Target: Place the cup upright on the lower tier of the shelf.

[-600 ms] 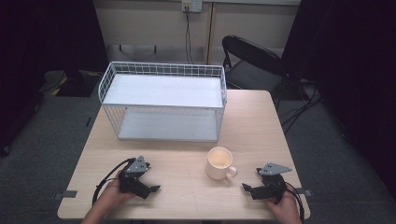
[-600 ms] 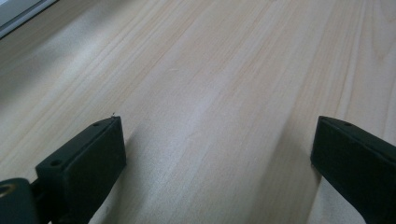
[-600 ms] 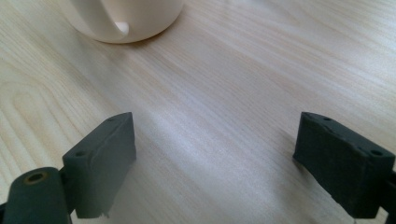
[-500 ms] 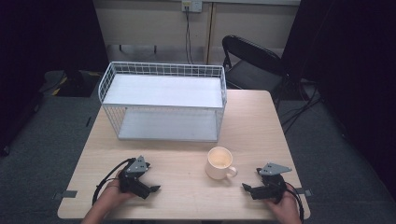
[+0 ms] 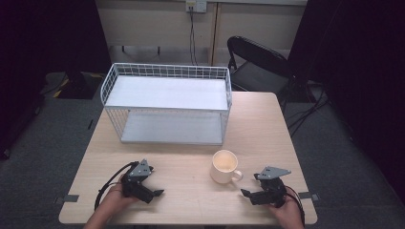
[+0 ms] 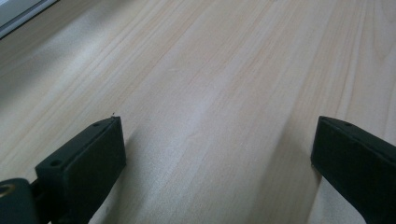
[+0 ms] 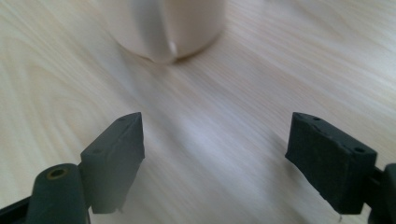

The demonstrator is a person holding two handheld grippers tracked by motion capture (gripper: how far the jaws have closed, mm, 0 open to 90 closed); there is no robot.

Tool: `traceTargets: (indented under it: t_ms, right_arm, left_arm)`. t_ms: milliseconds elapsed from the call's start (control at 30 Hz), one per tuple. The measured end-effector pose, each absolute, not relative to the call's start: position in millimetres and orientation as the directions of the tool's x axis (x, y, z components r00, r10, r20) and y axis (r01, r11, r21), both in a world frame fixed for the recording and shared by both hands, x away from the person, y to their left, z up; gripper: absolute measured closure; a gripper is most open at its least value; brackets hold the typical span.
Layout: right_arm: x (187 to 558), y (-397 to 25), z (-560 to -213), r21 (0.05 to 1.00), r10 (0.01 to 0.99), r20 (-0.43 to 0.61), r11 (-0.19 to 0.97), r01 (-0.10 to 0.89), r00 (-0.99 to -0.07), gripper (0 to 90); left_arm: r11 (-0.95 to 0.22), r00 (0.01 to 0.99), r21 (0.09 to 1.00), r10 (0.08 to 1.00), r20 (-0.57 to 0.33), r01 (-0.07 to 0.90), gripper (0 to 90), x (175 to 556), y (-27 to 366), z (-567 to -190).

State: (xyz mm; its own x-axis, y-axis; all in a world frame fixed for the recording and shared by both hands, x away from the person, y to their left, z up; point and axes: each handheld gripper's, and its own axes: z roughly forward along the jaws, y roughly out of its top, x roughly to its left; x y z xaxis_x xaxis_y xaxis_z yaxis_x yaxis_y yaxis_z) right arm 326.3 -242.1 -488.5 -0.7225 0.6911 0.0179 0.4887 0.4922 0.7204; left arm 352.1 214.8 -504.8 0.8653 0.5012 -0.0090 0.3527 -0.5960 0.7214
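Mug (image 5: 225, 166) stands on table (image 5: 258, 124), in front of rack (image 5: 167, 102), untouched. My right gripper (image 5: 252, 194) near it, jaws wide apart, empty. Left gripper (image 5: 154, 193) released too. Grasp not yet begun.

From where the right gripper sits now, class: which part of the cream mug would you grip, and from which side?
Probably the handle, approached from the person's right. The mug stands upright on the table, its handle turned toward the right gripper, whose jaws stand wide open and aimed at it. The round body looks wide and smooth for the jaws; the handle is a narrower loop to close on.
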Motion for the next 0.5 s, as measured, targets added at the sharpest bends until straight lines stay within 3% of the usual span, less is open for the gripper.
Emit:
traceTargets:
  t_ms: [133,367,500]
  right_arm:
    - [326.7,-234.8,-483.8,0.733,0.689,0.023,0.481,0.481,-0.724,22.1]
    - [329.5,-222.3,-477.6,0.733,0.673,0.044,0.48,0.482,-0.738,39.0]
    - [330.2,-219.5,-473.6,0.739,0.675,0.033,0.48,0.472,-0.737,42.5]
  left_arm:
    - [-0.596,0.865,0.721,0.501,-0.009,0.353,2.6,352.1,214.8,-504.8]
    - [-0.596,0.865,0.721,0.501,-0.009,0.353,2.6,352.2,214.9,-504.8]
    - [-0.596,0.865,0.721,0.501,-0.009,0.353,2.6,352.1,214.8,-504.8]
